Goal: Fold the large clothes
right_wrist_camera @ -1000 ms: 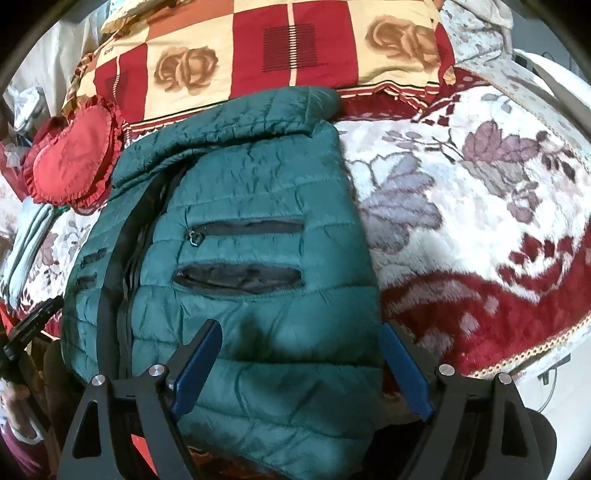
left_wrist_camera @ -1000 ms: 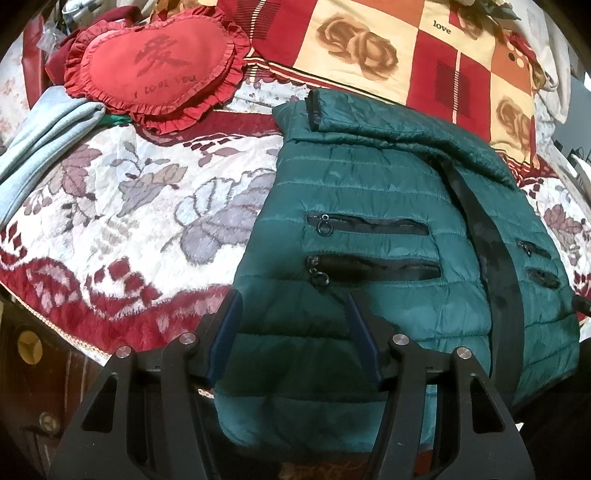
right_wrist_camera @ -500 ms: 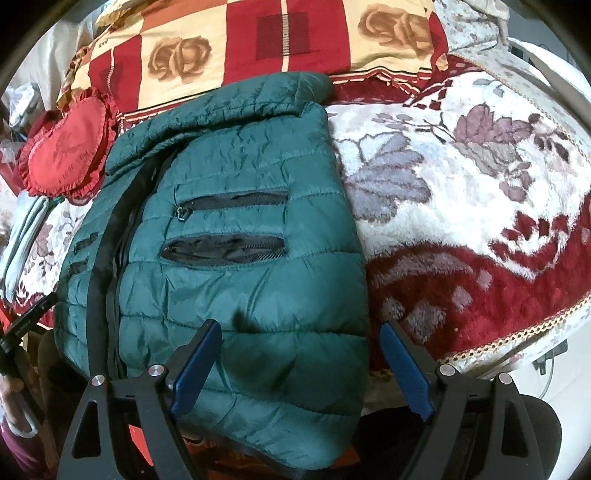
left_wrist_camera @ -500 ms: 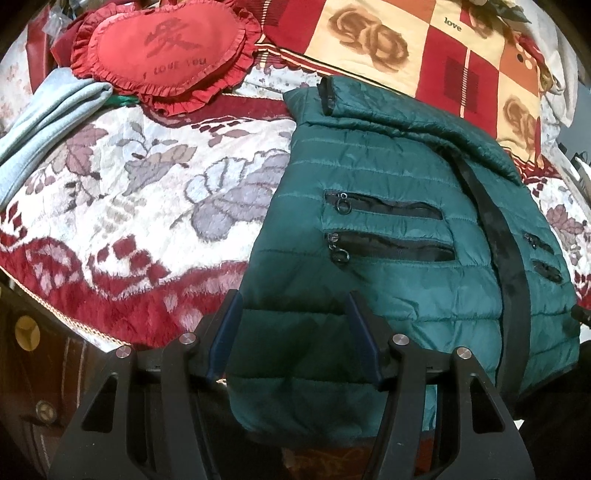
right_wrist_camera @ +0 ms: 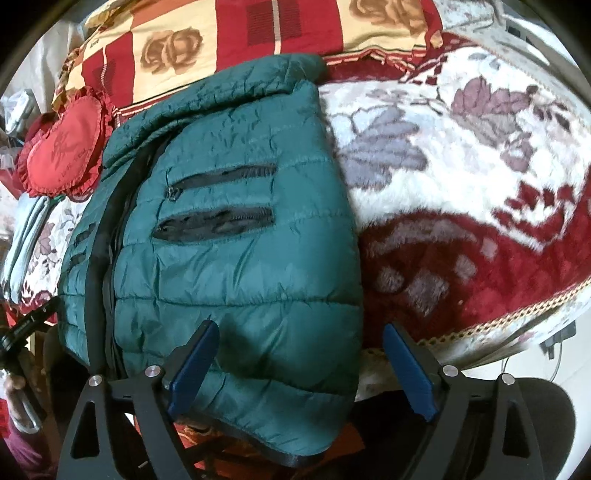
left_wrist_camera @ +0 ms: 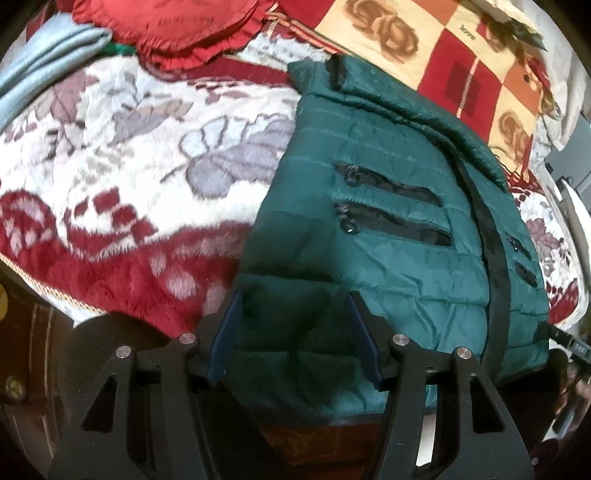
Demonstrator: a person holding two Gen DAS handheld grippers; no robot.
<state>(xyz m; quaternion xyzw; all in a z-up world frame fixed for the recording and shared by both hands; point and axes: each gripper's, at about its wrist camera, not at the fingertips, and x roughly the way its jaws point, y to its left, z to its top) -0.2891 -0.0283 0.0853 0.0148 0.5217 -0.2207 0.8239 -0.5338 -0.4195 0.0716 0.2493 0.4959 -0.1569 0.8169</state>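
L wrist: green jacket [left_wrist_camera: 388,236] btwn spread jaws.

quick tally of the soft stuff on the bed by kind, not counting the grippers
green puffer jacket: 1
red heart cushion: 1
folded light blue garment: 1
floral blanket: 1
rose-patterned checked quilt: 1
Total: 5
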